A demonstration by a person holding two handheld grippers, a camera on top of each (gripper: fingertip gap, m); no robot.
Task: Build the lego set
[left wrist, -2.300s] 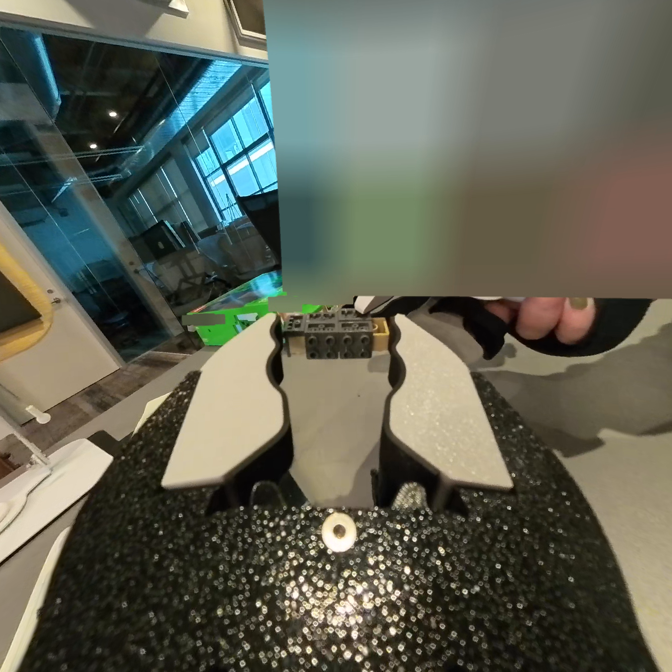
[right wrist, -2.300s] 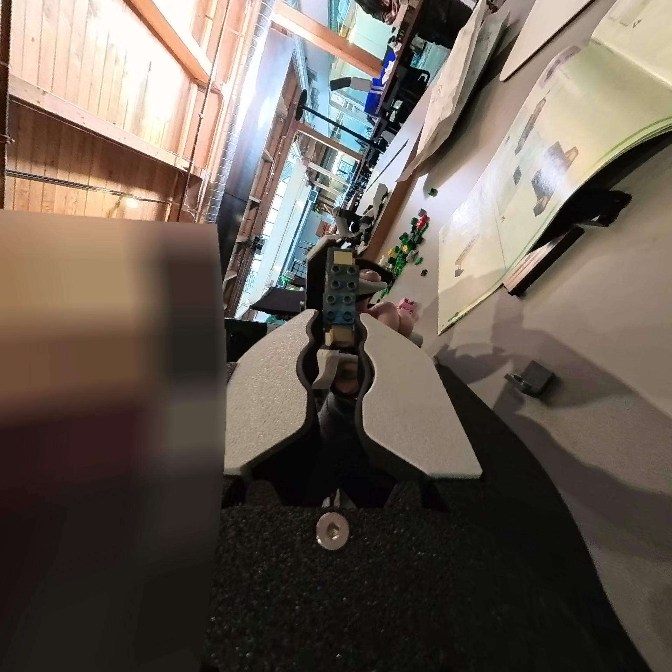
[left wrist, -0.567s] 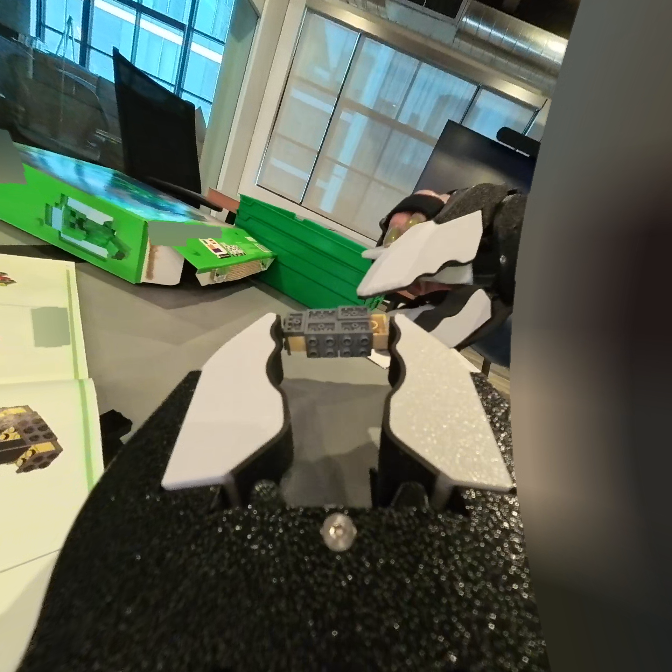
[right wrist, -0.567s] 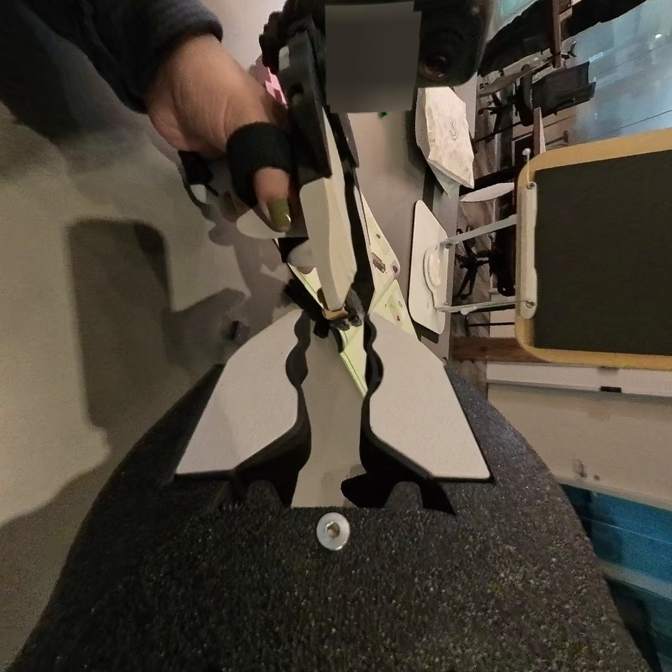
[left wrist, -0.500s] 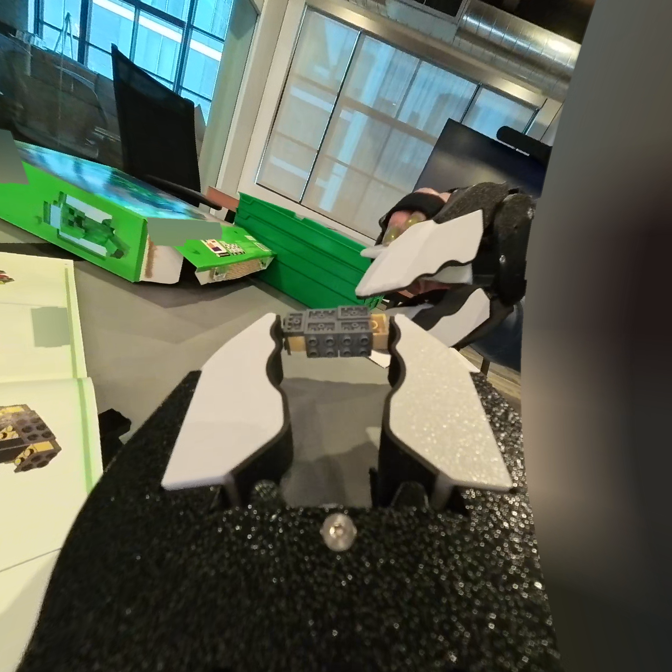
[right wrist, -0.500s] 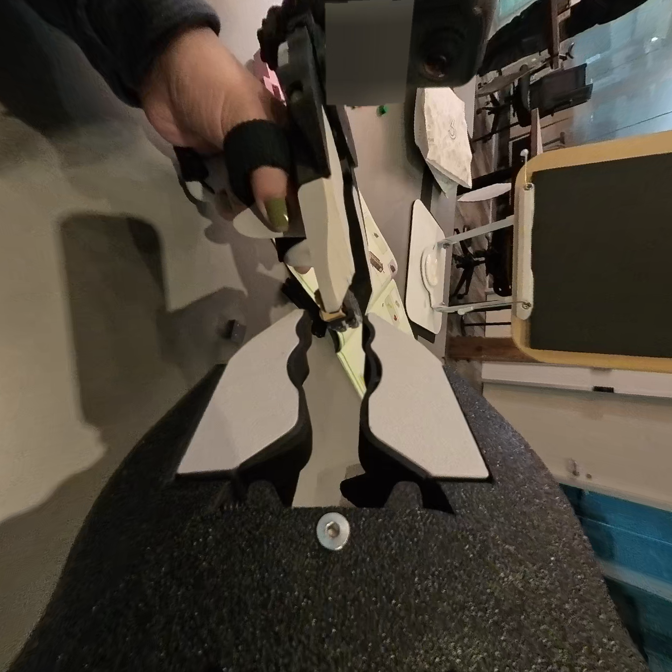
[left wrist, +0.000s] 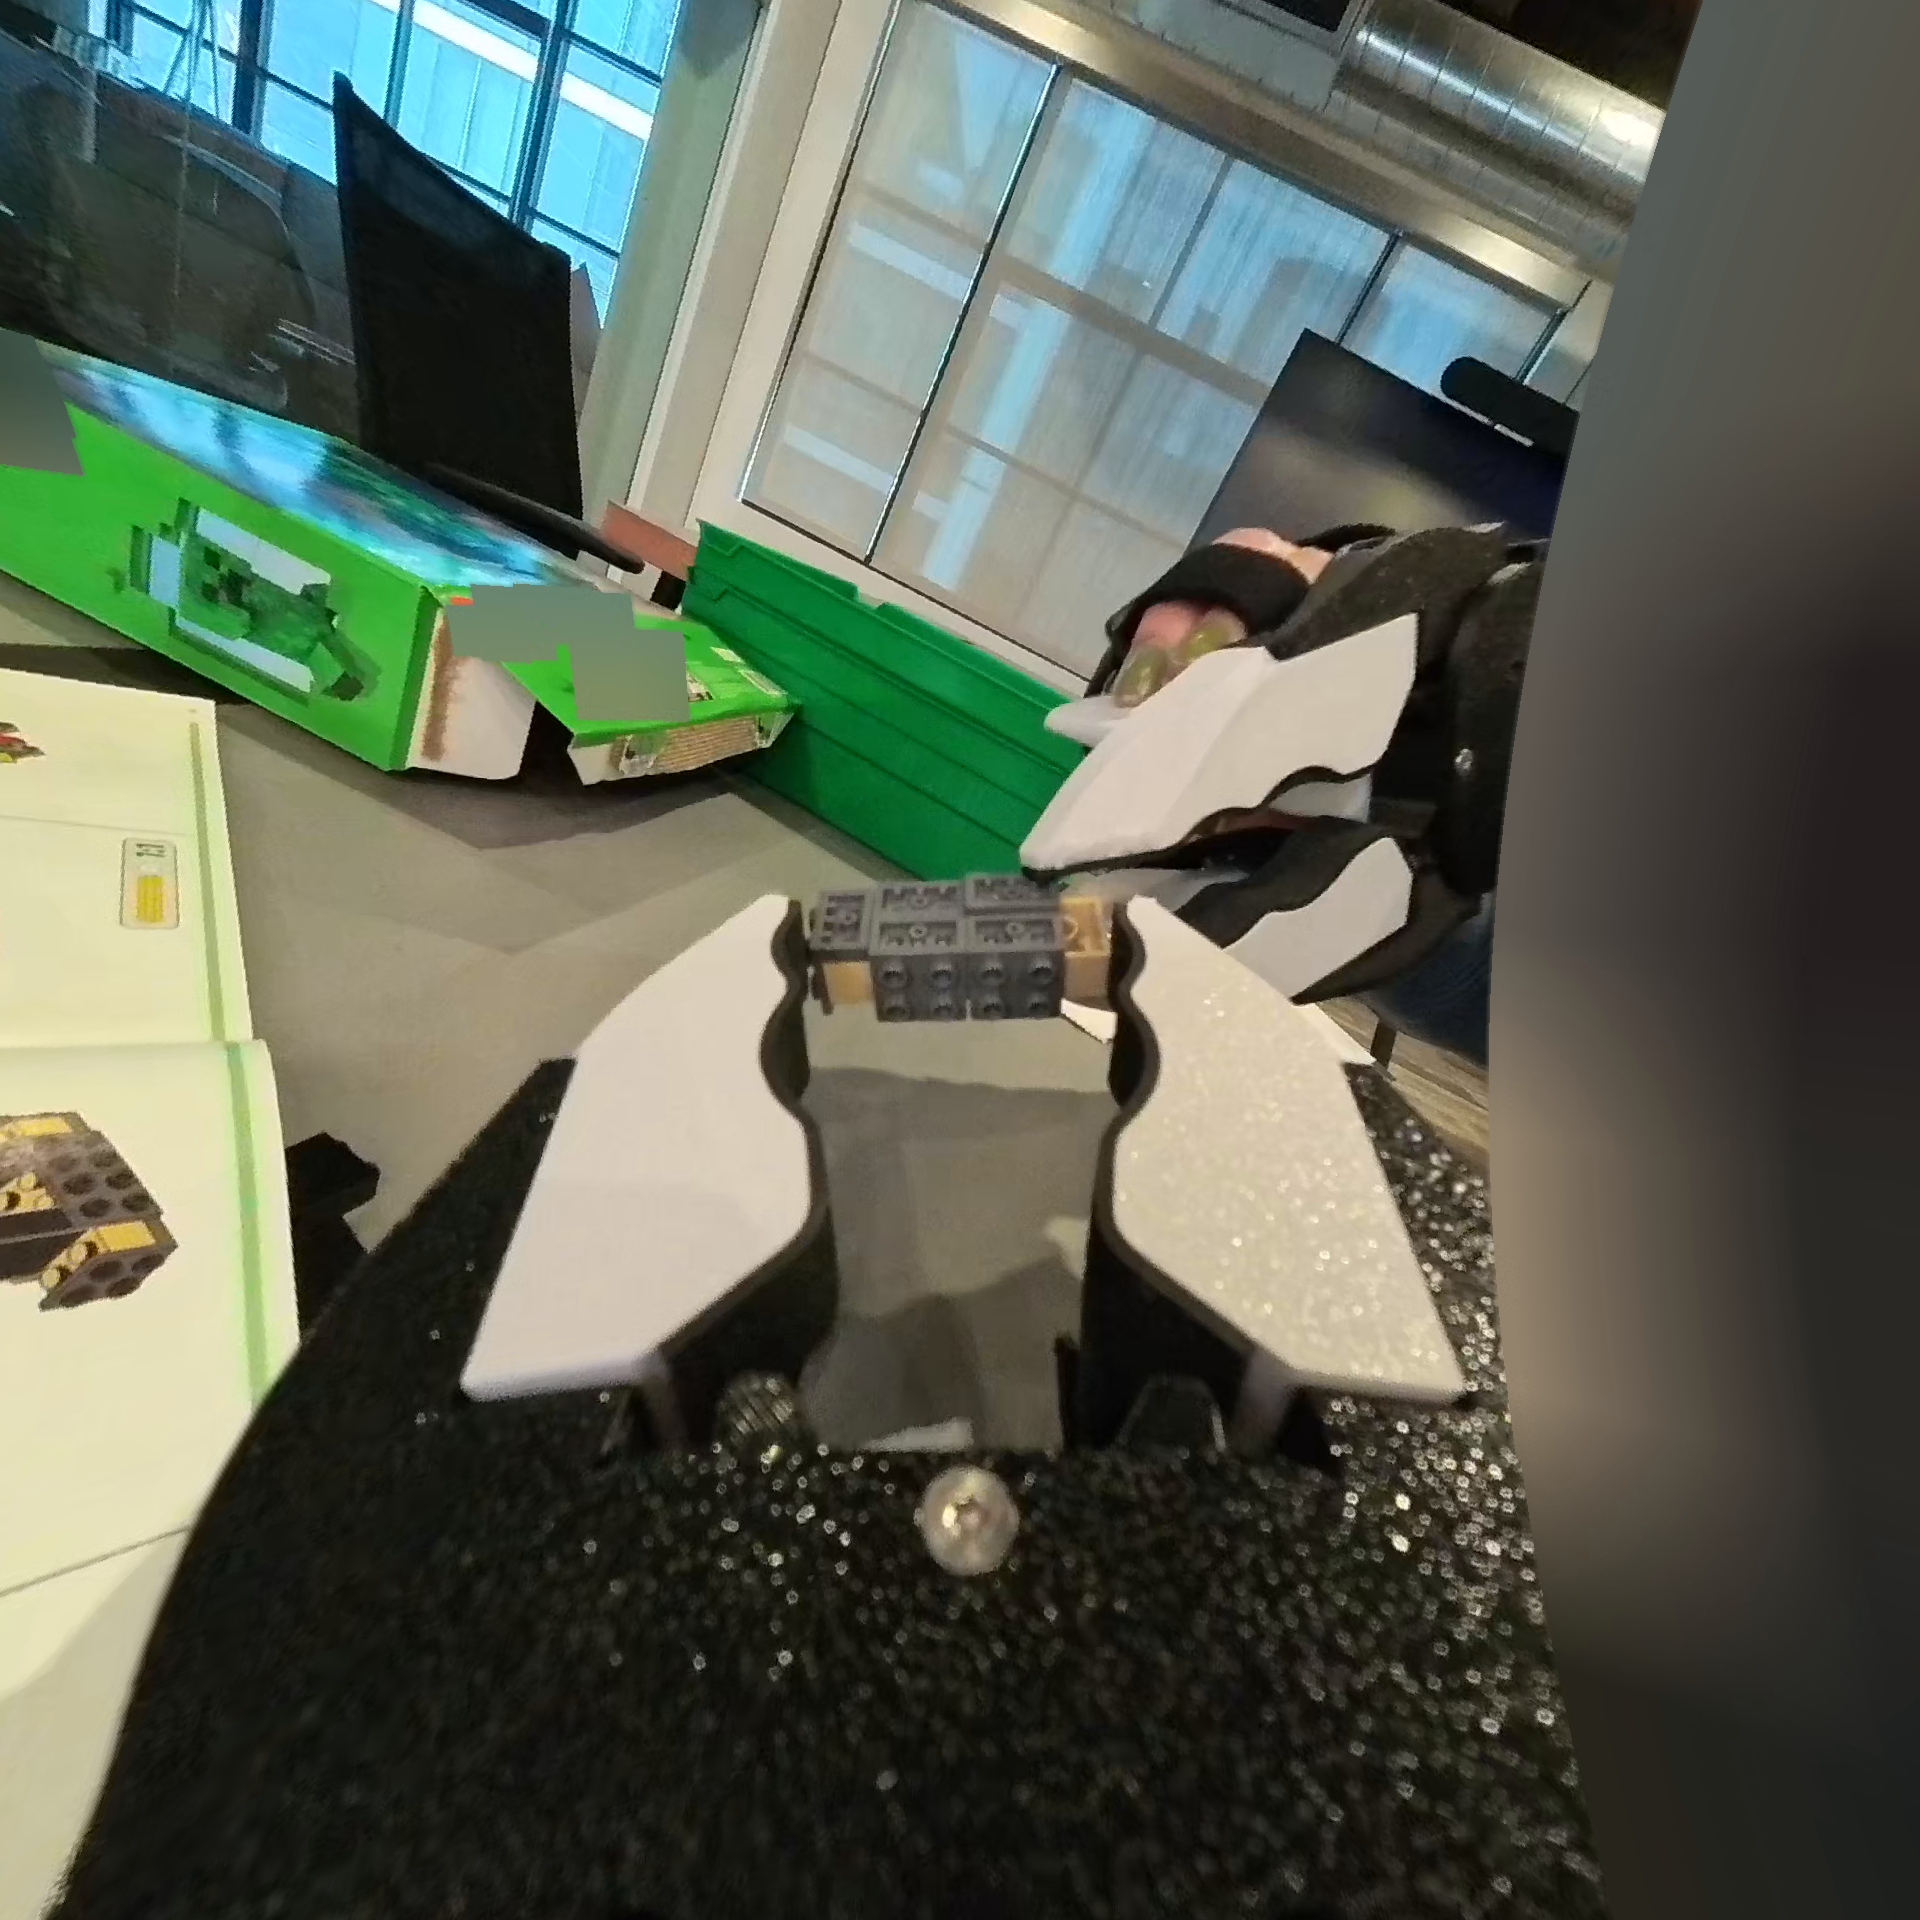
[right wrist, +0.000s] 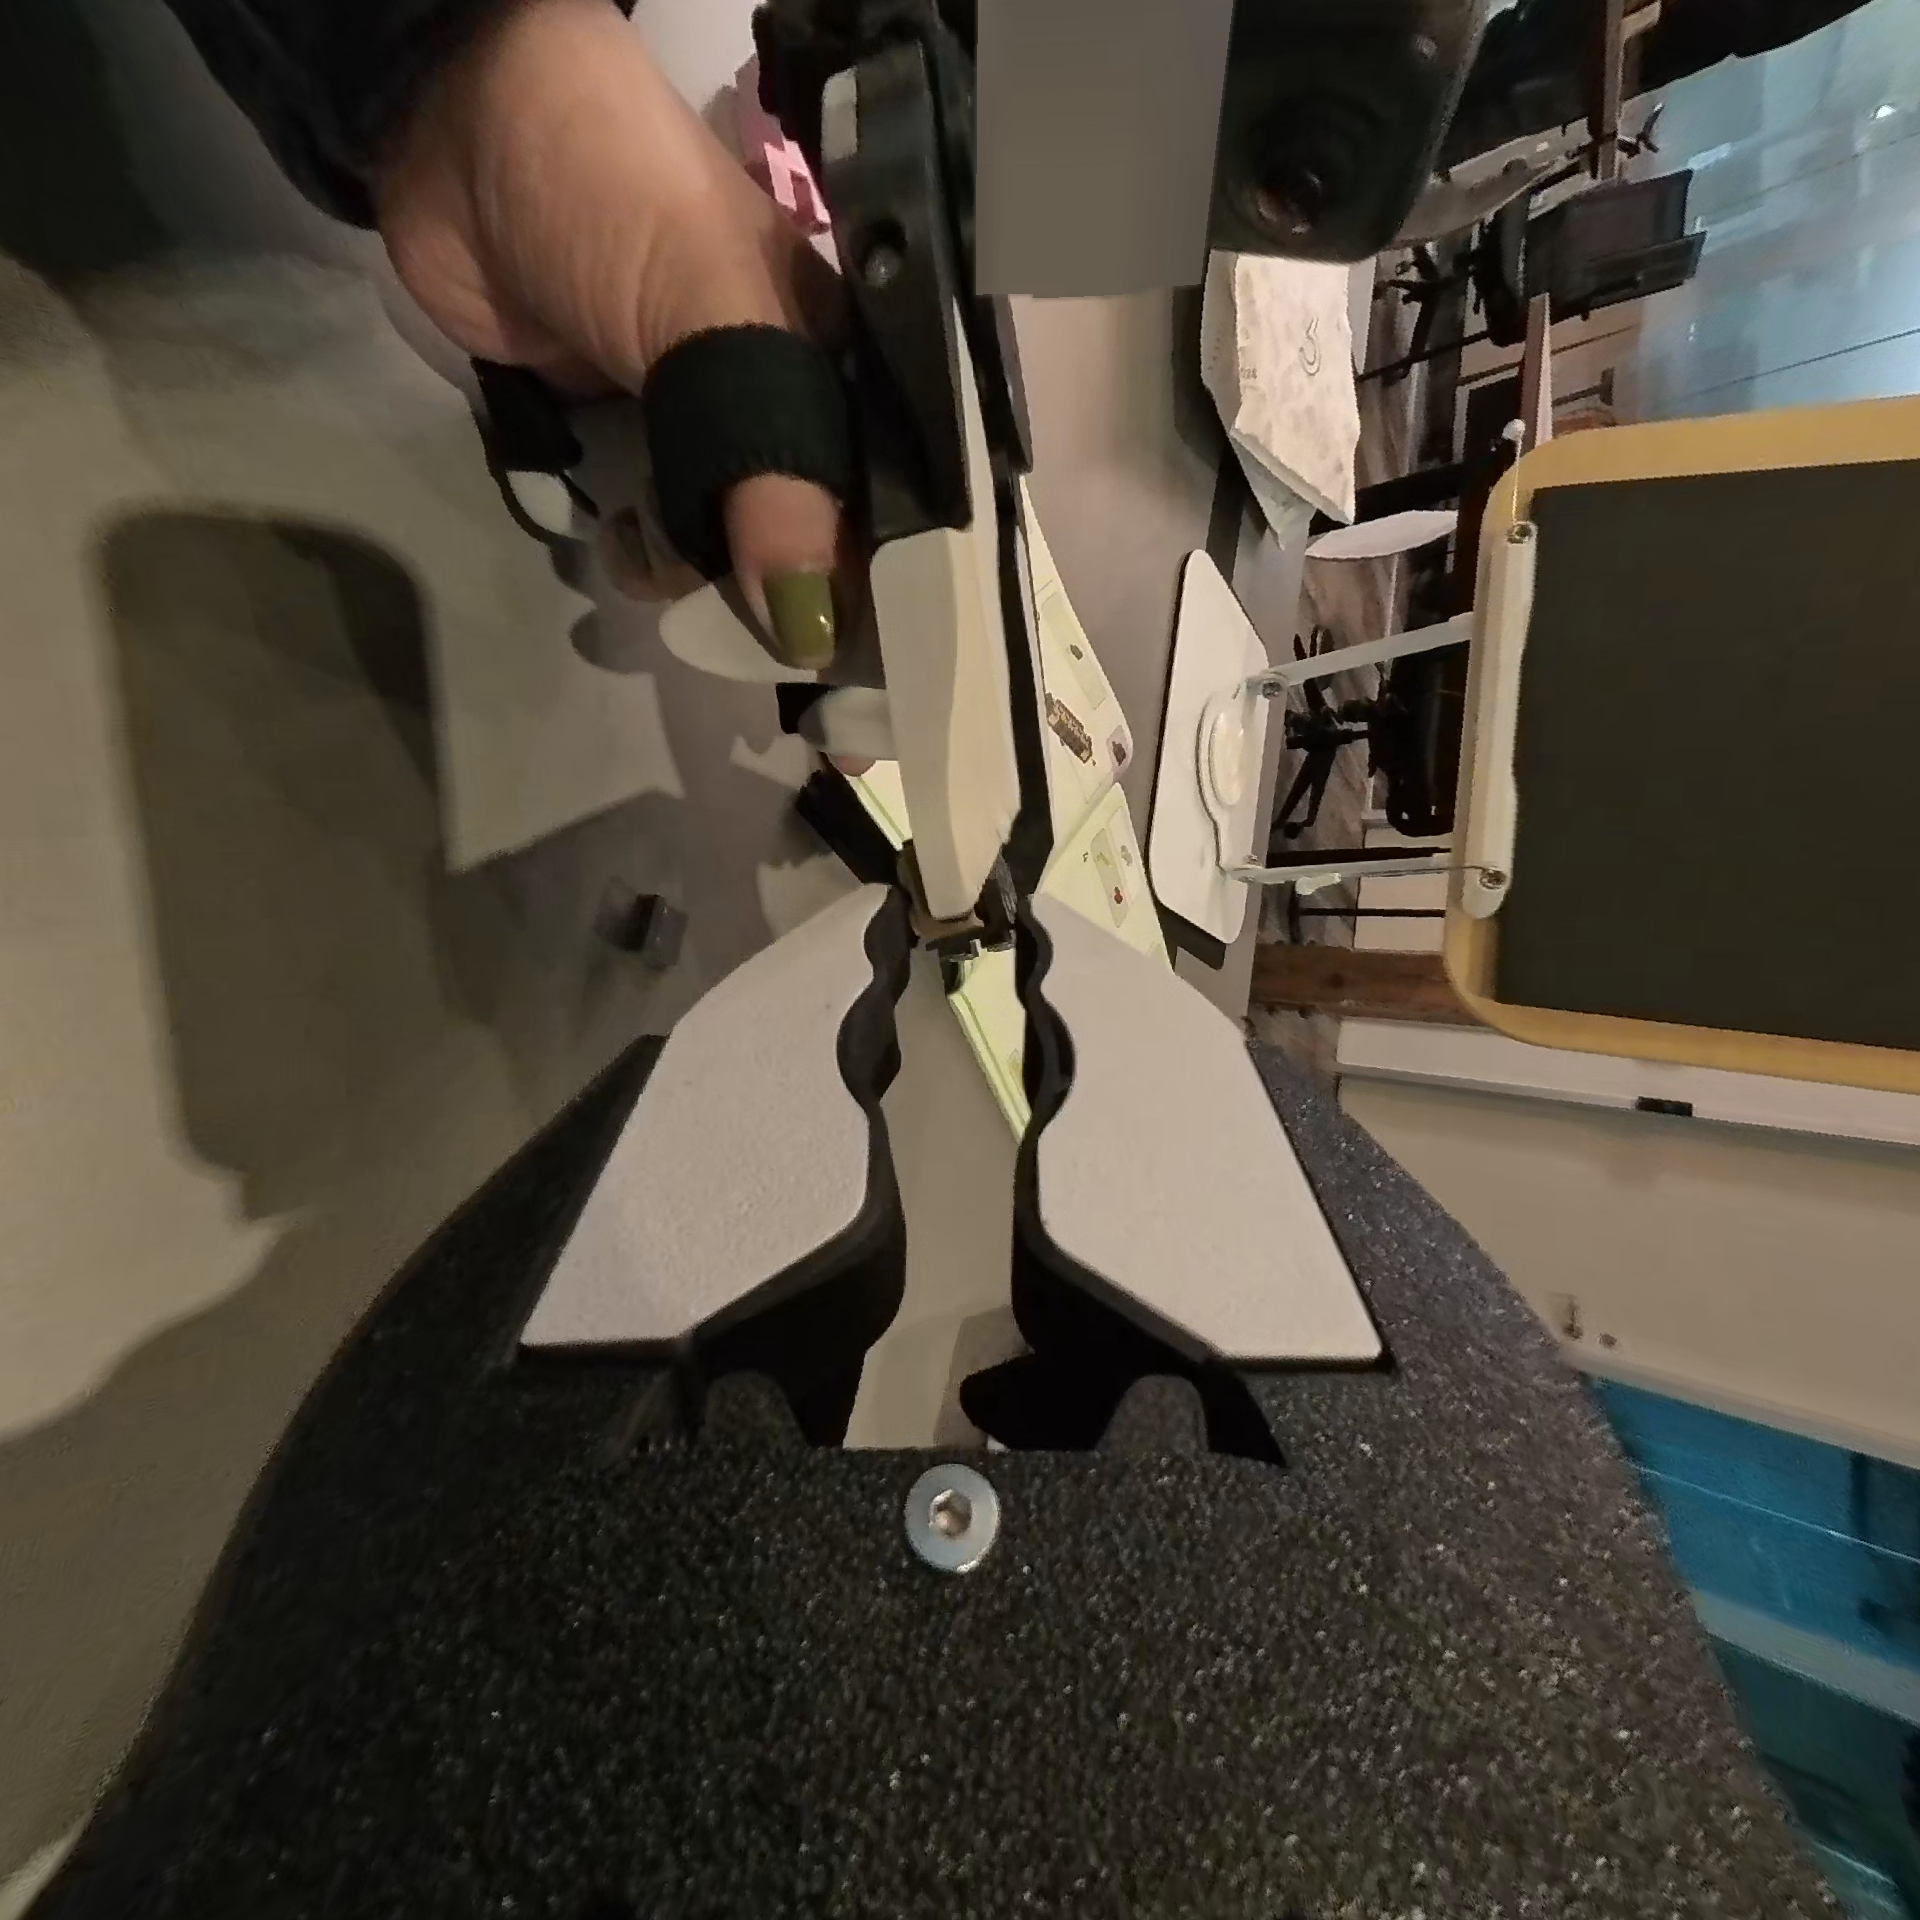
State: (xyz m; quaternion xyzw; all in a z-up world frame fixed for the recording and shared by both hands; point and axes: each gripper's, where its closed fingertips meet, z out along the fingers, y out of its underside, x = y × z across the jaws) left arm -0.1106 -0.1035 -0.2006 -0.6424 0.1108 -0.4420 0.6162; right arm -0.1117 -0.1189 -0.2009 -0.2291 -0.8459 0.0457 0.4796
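The right hand-held gripper (left wrist: 1049, 883) has closed in at 1 o'clock, parted tips touching the brick block (left wrist: 951, 951). The left hand-held gripper (left wrist: 951, 961) clenches it above the bench (left wrist: 468, 883), steadying it, likely for joining; the booklet (left wrist: 114, 987) lies at 9 o'clock.

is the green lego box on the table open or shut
Open. In the left wrist view the green lego box lies flat on the grey table, its near end flaps splayed outward and showing bare cardboard.
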